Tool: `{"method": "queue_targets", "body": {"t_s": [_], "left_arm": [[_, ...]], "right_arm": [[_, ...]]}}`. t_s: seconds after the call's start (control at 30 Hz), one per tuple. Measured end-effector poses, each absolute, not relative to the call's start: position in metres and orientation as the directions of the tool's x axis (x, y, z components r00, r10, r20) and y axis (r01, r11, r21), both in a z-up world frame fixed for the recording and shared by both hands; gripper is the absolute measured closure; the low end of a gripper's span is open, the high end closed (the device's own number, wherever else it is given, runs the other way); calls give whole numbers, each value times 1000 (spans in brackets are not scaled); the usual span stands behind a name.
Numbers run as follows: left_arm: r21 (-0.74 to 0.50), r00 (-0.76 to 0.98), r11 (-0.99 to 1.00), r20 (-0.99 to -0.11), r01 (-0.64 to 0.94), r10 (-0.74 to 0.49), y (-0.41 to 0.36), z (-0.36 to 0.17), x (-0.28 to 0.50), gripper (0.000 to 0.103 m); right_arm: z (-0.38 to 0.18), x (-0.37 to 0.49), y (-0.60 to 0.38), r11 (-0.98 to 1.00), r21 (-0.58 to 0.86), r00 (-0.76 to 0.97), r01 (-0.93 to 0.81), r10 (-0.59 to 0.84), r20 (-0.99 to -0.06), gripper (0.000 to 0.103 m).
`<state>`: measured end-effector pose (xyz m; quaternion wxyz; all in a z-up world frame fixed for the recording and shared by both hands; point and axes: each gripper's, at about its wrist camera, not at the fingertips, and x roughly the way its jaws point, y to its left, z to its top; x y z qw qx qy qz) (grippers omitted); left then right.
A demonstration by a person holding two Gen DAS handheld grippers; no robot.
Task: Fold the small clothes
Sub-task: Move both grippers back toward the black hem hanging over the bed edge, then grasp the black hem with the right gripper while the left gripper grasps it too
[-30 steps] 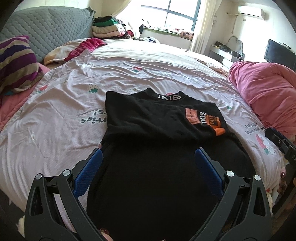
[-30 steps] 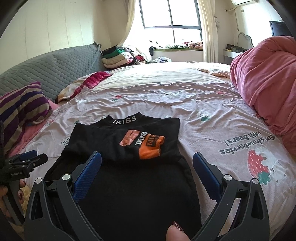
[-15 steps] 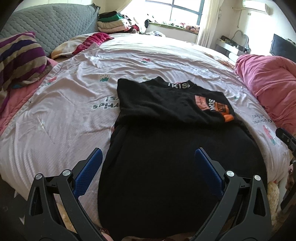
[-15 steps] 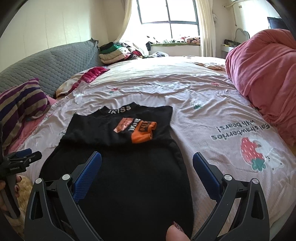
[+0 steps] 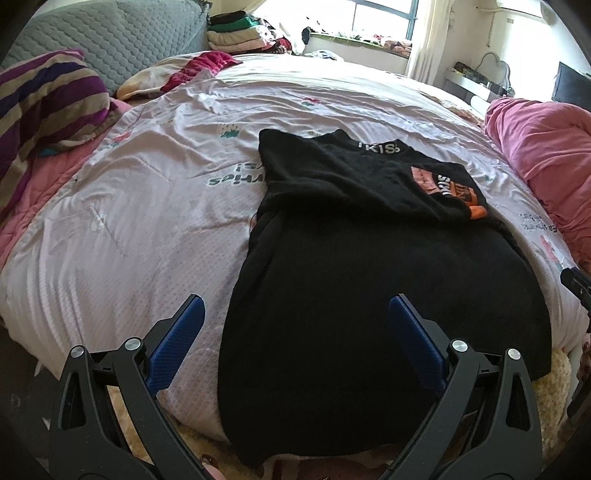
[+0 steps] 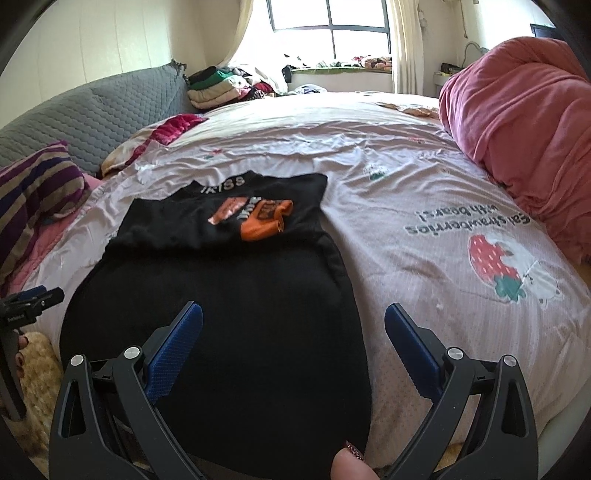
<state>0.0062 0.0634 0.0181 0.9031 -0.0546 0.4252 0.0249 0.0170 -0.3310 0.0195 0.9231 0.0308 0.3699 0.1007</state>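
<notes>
The black shirt (image 5: 384,280) lies flat on the bed cover (image 5: 140,229), and its hem hangs over the edge of the bed, on the side nearest to you. Its sleeves are folded in over the chest, and at the collar you can read white letters. On the folded part there is an orange patch (image 6: 264,221) with some text, just below the collar in the right wrist view.

Your left gripper (image 5: 293,314) hovers above the hem, over the shirt's left edge – the jaws stand wide apart and hold nothing. One blue finger is over the cover, the other over the black cloth. Your right gripper (image 6: 293,321) hovers above the shirt's right edge, also spread wide with nothing between the jaws. A fingertip with painted nail (image 6: 349,463) shows at the bottom of that view.

To the left of the shirt a striped pillow (image 5: 48,103) leans against a grey quilted headboard (image 6: 92,110). To the right of the shirt lies a rolled pink blanket (image 6: 517,122). Beyond the shirt, far behind the collar, a stack of folded clothes (image 5: 236,33) sits – near the window (image 6: 328,22).
</notes>
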Motion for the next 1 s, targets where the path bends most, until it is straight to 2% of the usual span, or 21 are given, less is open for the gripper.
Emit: {"method": "queue_targets", "body": {"t_s": [0.67, 1.0], "left_arm": [[-40, 567, 994, -823, -104, 26, 72, -14, -9, 10], [-101, 534, 992, -844, -81, -42, 77, -26, -25, 10]], "right_arm": [[-24, -8, -348, 982, 114, 625, -151, 184, -759, 5], [-46, -19, -359, 970, 172, 549, -172, 240, -800, 5]]}}
